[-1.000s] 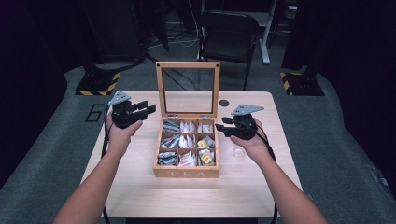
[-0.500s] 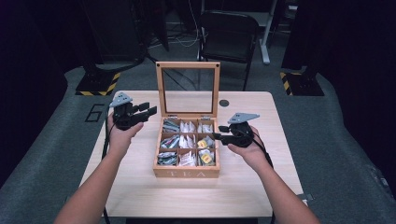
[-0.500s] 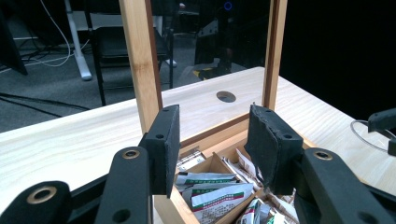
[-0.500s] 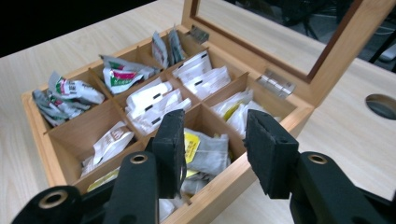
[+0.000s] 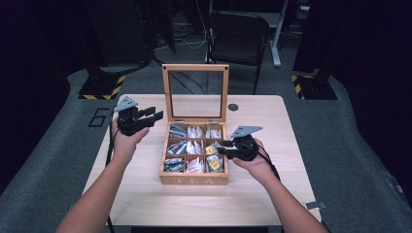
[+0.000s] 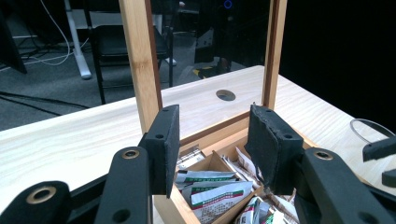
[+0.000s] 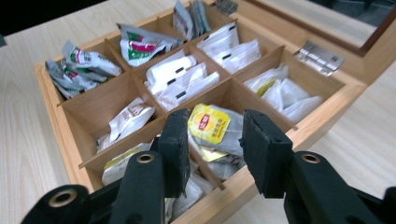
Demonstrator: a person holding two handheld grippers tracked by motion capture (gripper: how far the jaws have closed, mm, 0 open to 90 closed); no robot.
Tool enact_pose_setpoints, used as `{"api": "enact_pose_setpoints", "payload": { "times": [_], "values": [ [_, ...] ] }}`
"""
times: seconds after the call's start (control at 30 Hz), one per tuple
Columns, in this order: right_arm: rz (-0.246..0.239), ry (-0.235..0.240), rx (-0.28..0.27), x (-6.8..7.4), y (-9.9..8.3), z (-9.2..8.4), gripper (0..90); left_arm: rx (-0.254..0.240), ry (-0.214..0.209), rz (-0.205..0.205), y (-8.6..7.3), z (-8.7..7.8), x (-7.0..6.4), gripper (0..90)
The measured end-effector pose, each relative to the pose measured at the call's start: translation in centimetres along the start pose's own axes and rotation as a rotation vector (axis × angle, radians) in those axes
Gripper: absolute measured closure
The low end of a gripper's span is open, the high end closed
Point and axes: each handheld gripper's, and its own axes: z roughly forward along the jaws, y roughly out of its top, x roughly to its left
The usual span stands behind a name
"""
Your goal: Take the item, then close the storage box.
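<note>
Yellow tea bag (image 7: pixel 208 122) sits between the closing, downward-tilted right hand-held gripper (image 7: pixel 210 140).

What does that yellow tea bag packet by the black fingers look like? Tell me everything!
The yellow tea bag packet is a small paper sachet with a red logo, a bit crumpled, lying tilted on other sachets in a middle compartment on the right side of the wooden tea box. The right gripper has its fingers on either side of it, closing in, not yet pressing it.

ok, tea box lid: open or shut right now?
Open. The glass lid stands upright off the back edge of the tea box, and the sachet compartments lie uncovered below it.
</note>
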Motion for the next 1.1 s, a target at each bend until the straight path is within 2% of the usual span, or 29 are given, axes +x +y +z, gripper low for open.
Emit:
{"api": "enact_pose_setpoints", "payload": {
  "times": [0.07, 0.47, 0.7, 0.93, 1.0, 1.1],
  "values": [
    [-0.007, 0.005, 0.018, 0.2, -0.2, 0.3, 61.3, 0.0, -0.001, 0.002, 0.0, 0.0, 0.0, 54.0],
    [-0.006, 0.063, 0.036, 0.7, -1.1, 2.1, 58.3, 0.0, -0.005, -0.008, -0.1, 0.3, 0.3, 53.8],
    [-0.034, 0.075, 0.05, 1.4, -1.1, 2.7, 58.3, 0.001, -0.001, -0.006, -0.1, 0.2, 0.2, 53.7],
    [-0.038, 0.08, 0.037, 1.5, -1.2, 2.6, 59.6, 0.001, 0.003, -0.006, -0.1, 0.0, 0.3, 53.6],
    [-0.022, 0.099, 0.037, 1.5, -1.2, 2.5, 60.8, -0.001, 0.004, -0.009, 0.0, 0.0, 0.3, 53.5],
    [-0.027, 0.101, 0.05, 1.6, -1.3, 2.6, 62.4, -0.002, 0.003, -0.008, 0.0, -0.1, 0.3, 53.5]
  ]
}}
